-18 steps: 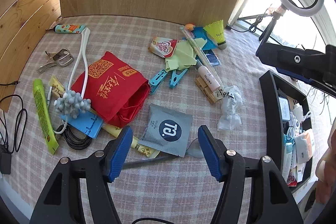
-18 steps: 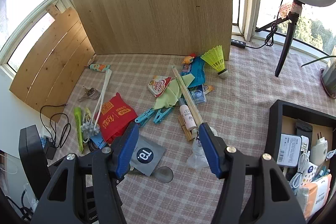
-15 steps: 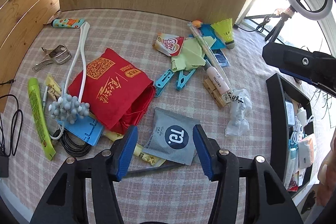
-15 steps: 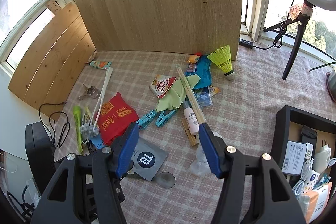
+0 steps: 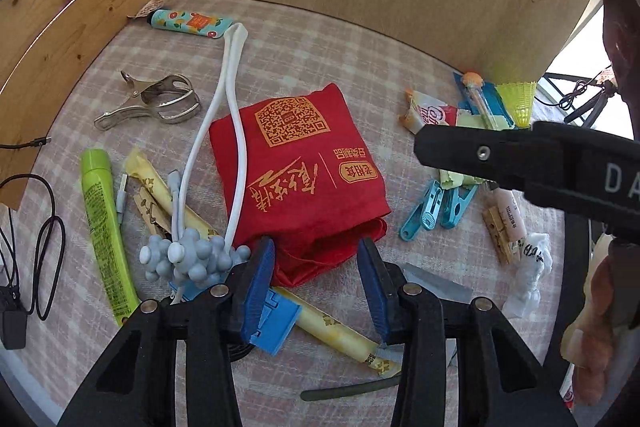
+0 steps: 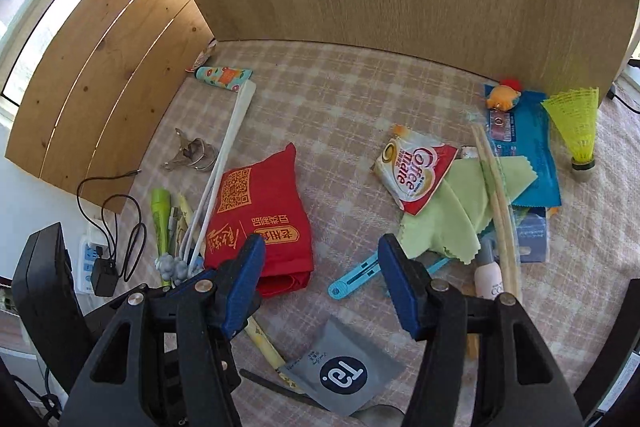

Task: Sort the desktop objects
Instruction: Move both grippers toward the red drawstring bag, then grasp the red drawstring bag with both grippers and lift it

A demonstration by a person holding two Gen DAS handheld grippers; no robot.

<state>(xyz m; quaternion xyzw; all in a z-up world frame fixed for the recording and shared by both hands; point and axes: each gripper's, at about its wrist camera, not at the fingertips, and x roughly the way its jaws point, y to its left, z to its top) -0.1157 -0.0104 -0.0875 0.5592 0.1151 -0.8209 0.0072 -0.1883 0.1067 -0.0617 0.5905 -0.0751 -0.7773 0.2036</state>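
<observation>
A folded red cloth bag (image 5: pixel 300 175) with gold print lies mid-table; it also shows in the right wrist view (image 6: pixel 260 223). My left gripper (image 5: pixel 316 279) is open and low, its blue pads either side of the bag's near edge, not closed on it. My right gripper (image 6: pixel 322 277) is open and empty, hovering over bare checked cloth between the red bag and the blue clothes pegs (image 6: pixel 352 281). A grey sachet (image 6: pixel 344 371) lies below it. The right gripper's black body (image 5: pixel 532 163) crosses the left wrist view.
Left of the bag lie a white cable (image 5: pixel 232 107), grey knobbly toy (image 5: pixel 192 259), green tube (image 5: pixel 106 227), metal clip (image 5: pixel 152 103) and patterned tube (image 5: pixel 190 23). Right: coffee sachet (image 6: pixel 416 171), green cloth (image 6: pixel 460 207), chopsticks (image 6: pixel 496 199), yellow shuttlecock (image 6: pixel 576 127). Wooden boards wall the back and left.
Both grippers have moved forward and down toward the table. The left one now straddles the red bag's near edge; its jaws have narrowed slightly. The right one now hangs right of the bag.
</observation>
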